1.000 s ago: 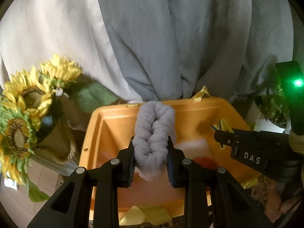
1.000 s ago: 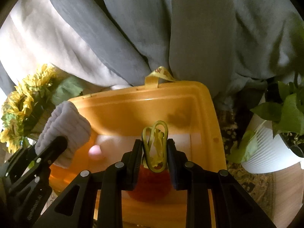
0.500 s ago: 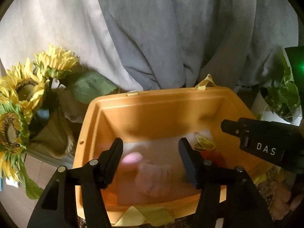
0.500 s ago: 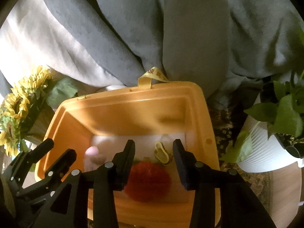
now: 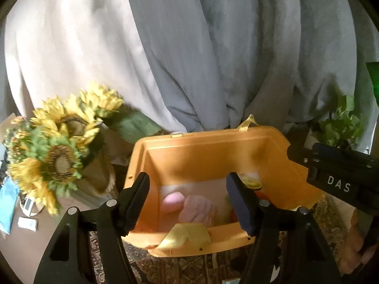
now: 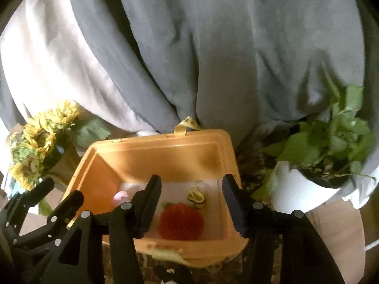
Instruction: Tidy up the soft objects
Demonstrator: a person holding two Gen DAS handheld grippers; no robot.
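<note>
Over an orange bin [image 5: 208, 151], both grippers spread wide and holding nothing: left gripper [image 5: 188, 201] with jaws far apart above the near rim, right gripper [image 6: 191, 206] likewise parted above the bin's open middle. Down on the pale floor of the bin, a rolled soft cloth [image 5: 197, 209], looking pinkish through the glare, lying toward the left half, just beside a small pink rounded object [image 5: 173, 201]; touching or merely close, cannot tell. Toward the right half, a red fuzzy round object [image 6: 181, 221], and just behind it a small yellow looped item [image 6: 196, 197] with dark stripes, seemingly touching the red one's far edge. Draped over the near rim, a yellow strap [image 5: 187, 235]; standing up from the far rim, a second yellow loop handle [image 6: 188, 124]. Under the bin, a dark patterned mat [image 5: 184, 269]. Left of the bin, a bunch of sunflowers [image 5: 59, 146], somewhat blurred. Right of it, a leafy green plant [image 6: 331, 139] in a white ribbed pot [image 6: 293, 189]. Behind everything, folds of grey fabric [image 6: 225, 47] and paler cream fabric [image 5: 71, 47]. At the right edge of the left wrist view, the other tool's black body marked DAS.
</note>
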